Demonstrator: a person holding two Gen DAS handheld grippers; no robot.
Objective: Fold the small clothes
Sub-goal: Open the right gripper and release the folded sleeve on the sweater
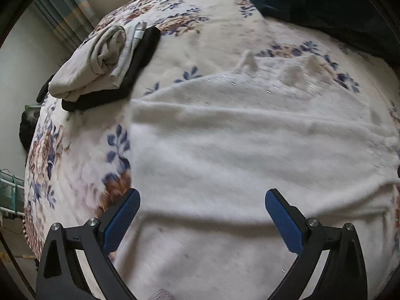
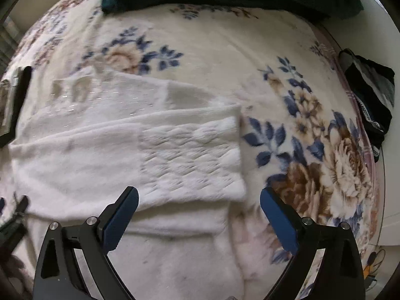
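We see the white fuzzy sweater lying folded on the floral blanket, beneath both tools. Our left gripper and right gripper hang spread wide, pinching nothing. Folded clothes sit apart.
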